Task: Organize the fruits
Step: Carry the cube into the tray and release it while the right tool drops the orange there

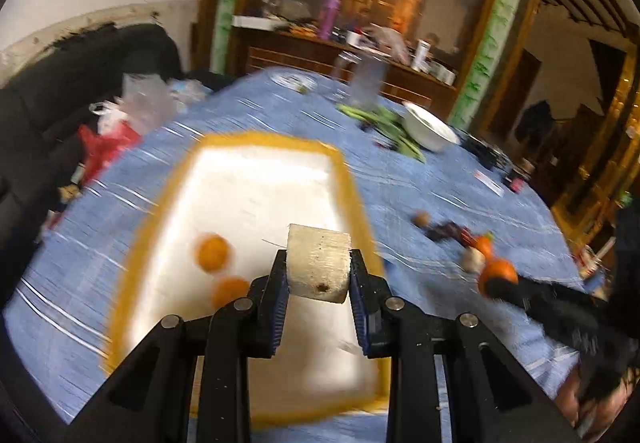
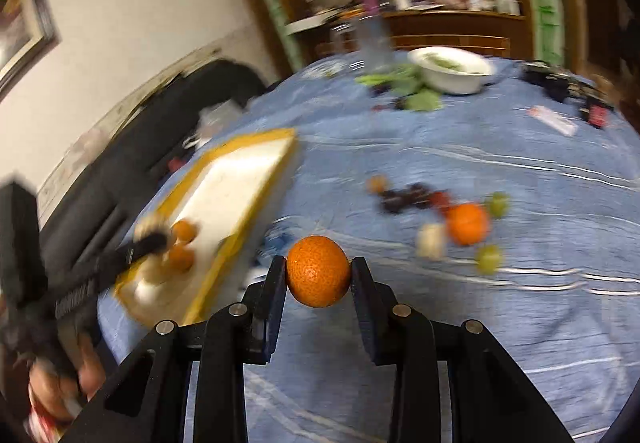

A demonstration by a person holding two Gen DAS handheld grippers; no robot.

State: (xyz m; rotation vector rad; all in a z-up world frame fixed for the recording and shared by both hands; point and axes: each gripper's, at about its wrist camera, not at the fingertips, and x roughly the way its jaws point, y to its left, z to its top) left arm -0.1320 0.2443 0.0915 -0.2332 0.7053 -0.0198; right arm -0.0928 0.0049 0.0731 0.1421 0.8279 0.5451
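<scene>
The left claw (image 1: 319, 269) grips a pale cylindrical chunk (image 1: 318, 263), apparently a cut piece of fruit, its fingers closed against both flat sides. The chunk hangs directly over the near half of the yellow-rimmed white tray (image 1: 256, 141), so a release here looks set to land it inside. Just left of the chunk and slightly beyond it, two small oranges (image 1: 213, 253) lie on the tray floor, one close behind the other.

The right claw (image 2: 319, 271) is closed on a mandarin (image 2: 318, 271), pinched across its middle and carried above the blue-clothed bench (image 2: 520, 323). The tray lies to this claw's left and a little ahead, with its long side running away from the camera; by that reckoning the mandarin must travel leftward over the near rim to join the others. The left claw is the nearer of the two to the drop spot, and it occupies the near end of the tray, so the right claw's path seems to depend on the left one clearing or on aiming farther up the tray.

Farther out on the cloth, right of the tray, loose fruit waits: a larger orange (image 2: 467, 223), a pale chunk (image 2: 431, 240), green grapes (image 2: 489, 258) and dark pieces too blurred to name. Beyond them sits a white bowl (image 2: 452, 73) beside green vegetables (image 2: 400, 81).
</scene>
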